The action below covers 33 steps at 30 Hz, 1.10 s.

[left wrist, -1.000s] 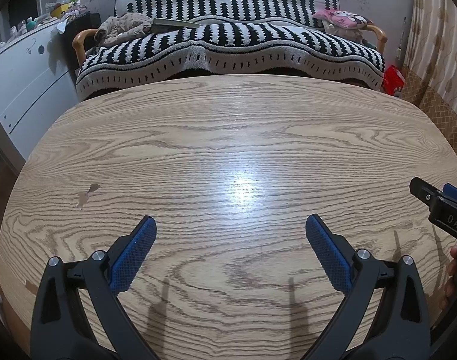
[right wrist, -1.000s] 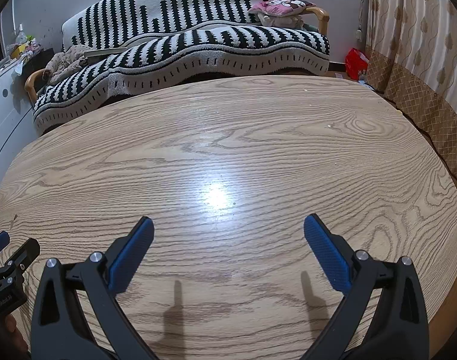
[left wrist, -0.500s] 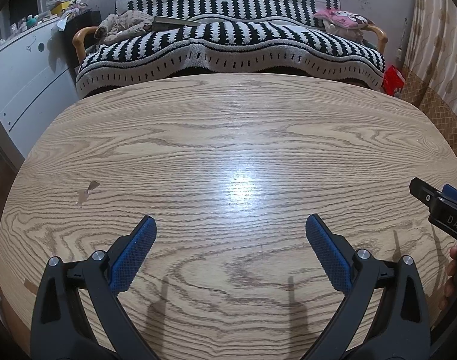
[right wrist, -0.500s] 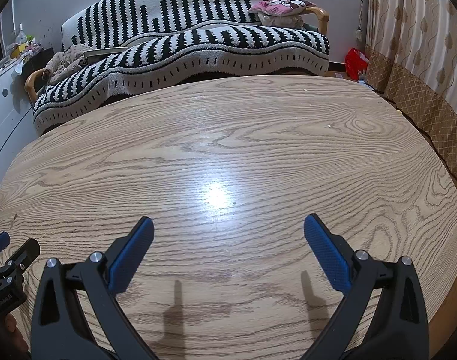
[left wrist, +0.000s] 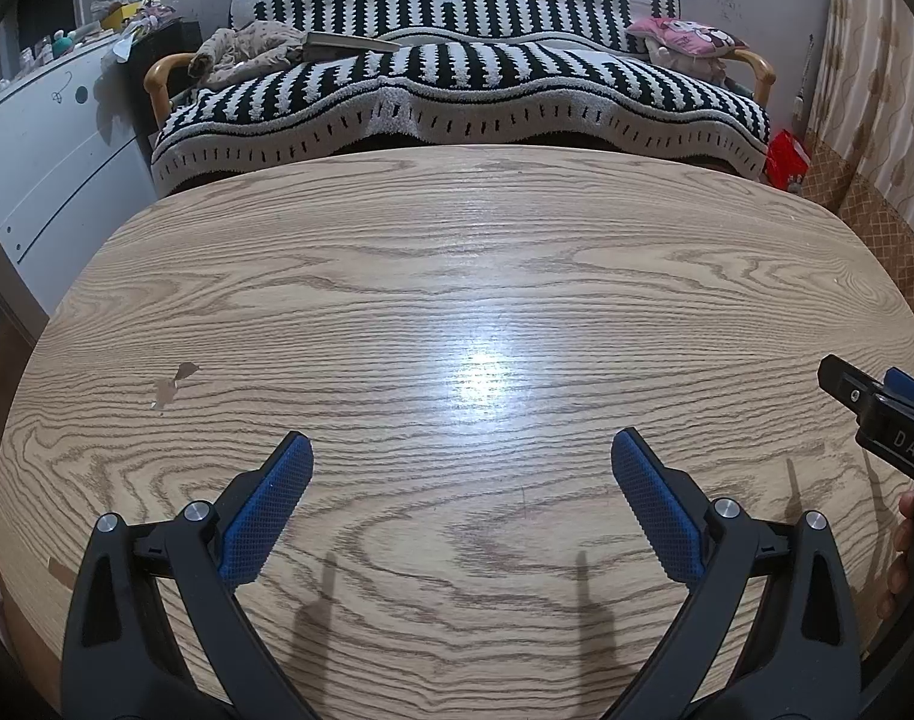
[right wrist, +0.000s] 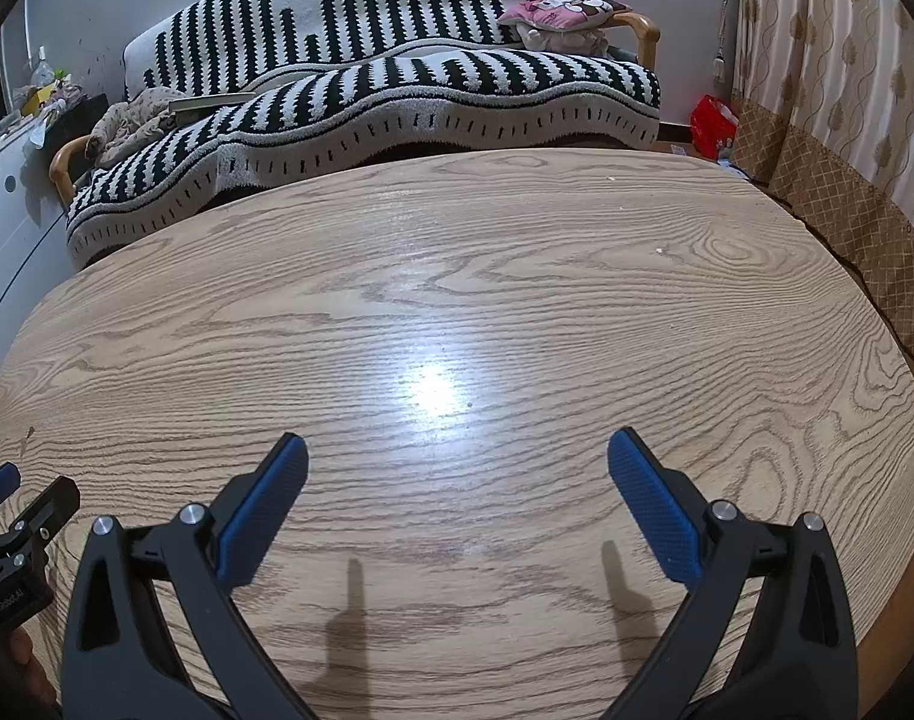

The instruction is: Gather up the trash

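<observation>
Above table (left wrist: pixel 457 276), both claws (left wrist: pixel 461 468) agape.

Right gripper (right wrist: pixel 457 456): jaws spread wide above the wood-grain worktop (right wrist: pixel 517 300), nothing between them. Left gripper (right wrist: pixel 12 516): tip at the worktop's left edge. Striped sofa (right wrist: pixel 360 84): beyond the far edge.
</observation>
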Tool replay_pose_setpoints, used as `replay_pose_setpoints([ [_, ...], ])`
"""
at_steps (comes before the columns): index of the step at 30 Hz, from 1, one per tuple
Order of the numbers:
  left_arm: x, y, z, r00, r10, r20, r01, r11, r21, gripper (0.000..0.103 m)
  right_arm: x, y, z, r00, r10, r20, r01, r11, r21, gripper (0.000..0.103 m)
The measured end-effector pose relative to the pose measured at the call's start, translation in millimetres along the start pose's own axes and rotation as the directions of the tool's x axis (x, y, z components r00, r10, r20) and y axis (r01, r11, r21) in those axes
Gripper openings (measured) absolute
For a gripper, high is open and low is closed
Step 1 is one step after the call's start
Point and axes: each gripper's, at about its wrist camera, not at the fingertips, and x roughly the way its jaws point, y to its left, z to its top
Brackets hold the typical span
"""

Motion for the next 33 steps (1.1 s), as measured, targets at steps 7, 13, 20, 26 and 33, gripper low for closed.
replay_pose_setpoints([
  [7,1,4,0,1.0,0.003,0.004,-0.003,1.0,-0.026,0.097,0,0,0,1.0,0.001,0.0,-0.001,1.0,0.0,0.097],
  [13,-4,4,-1,0.999,-0.003,0.032,0.003,1.0,-0.02,0.097,0,0,0,1.0,0.002,-0.005,-0.002,1.0,-0.003,0.097],
  [20,-7,2,-4,0.995,-0.099,0.026,0.099,0.995,-0.017,0.097,1,1,1,1.0,0.004,-0.008,-0.004,1.0,-0.009,0.097],
  [26,-5,-5,-2,0.999,0.013,0.038,-0.014,1.0,0.002,0.097,1,-2,1,1.0,0.006,-0.012,-0.006,1.0,-0.01,0.097],
  [33,-8,-5,-1,0.999,0.022,0.049,-0.024,0.999,0.028,0.097,2,-4,1,1.0,0.008,-0.011,-0.008,1.0,-0.007,0.097],
])
